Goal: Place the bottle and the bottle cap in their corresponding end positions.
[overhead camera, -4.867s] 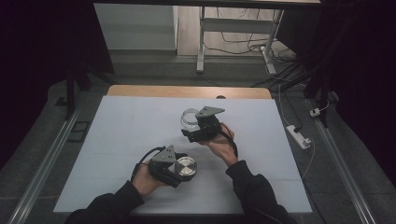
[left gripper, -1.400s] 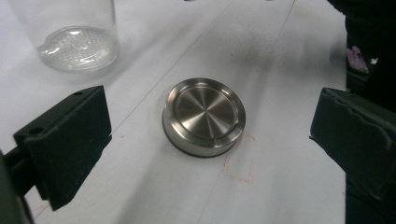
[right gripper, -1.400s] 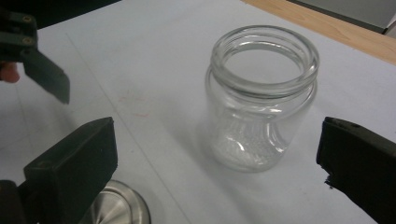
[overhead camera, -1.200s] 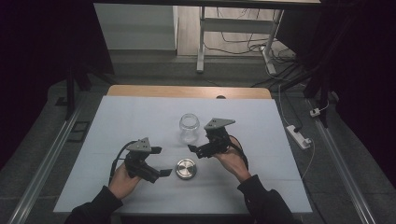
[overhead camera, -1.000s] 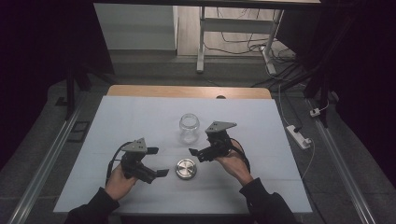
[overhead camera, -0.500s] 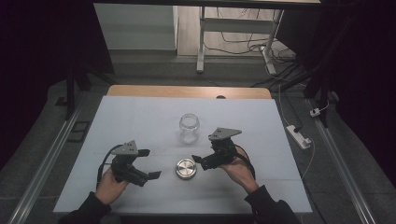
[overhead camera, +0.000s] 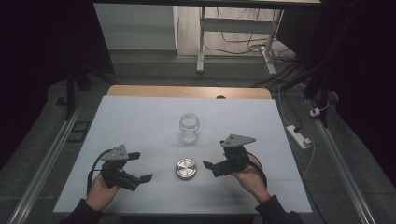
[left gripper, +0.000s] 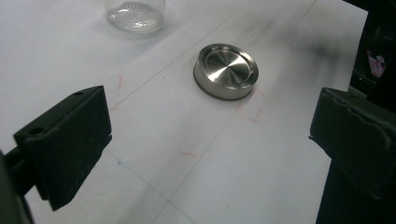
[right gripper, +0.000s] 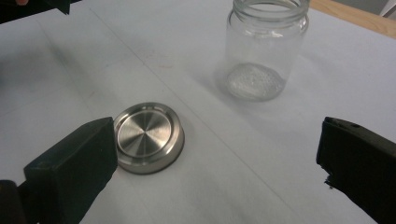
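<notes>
A metal lid (overhead camera: 186, 168) lay on the white bench (overhead camera: 140, 116), just in front of an open glass jar (overhead camera: 189, 128). The left gripper (overhead camera: 140, 166) and right gripper (overhead camera: 211, 164) flanked the lid, jaws wide apart and empty, bare bench between them.

White-covered table (overhead camera: 140, 116) bears an upright open glass jar (overhead camera: 189, 128) and a metal lid (overhead camera: 186, 169) nearby, apart

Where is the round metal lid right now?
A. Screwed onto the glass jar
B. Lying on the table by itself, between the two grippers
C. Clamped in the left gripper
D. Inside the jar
B: the metal lid lies flat on the table, apart from the open-mouthed glass jar, with both grippers open and off it.
</notes>
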A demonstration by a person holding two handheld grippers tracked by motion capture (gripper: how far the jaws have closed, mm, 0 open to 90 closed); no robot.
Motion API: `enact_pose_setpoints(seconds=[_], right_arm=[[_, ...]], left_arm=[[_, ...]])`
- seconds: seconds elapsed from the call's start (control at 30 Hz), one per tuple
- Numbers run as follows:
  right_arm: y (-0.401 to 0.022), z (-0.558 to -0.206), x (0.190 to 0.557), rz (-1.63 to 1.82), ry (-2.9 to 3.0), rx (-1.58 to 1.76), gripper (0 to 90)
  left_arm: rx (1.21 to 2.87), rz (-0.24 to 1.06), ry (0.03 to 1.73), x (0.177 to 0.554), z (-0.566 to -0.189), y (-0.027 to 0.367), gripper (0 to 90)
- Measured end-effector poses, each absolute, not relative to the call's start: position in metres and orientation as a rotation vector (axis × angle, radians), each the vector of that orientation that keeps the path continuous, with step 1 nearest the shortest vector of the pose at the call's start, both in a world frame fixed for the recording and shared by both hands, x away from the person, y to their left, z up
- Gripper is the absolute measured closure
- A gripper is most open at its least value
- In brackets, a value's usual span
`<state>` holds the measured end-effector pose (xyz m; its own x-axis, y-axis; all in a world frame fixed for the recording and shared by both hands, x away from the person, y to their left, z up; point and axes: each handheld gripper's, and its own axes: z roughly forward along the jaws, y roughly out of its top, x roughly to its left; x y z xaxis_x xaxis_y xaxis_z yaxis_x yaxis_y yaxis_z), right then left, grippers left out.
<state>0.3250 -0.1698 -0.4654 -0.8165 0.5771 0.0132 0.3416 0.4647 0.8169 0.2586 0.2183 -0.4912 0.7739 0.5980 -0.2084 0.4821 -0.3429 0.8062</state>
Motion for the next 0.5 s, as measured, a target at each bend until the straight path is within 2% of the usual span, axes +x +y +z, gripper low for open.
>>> enact_pose_setpoints(seconds=[0.5], right_arm=[[-0.208, -0.467, 0.303, 1.260, 2.403, 0.869, 0.0]], left_arm=[[1.971, 0.213, 0.905, 0.237, -0.494, 0.247, 0.0]])
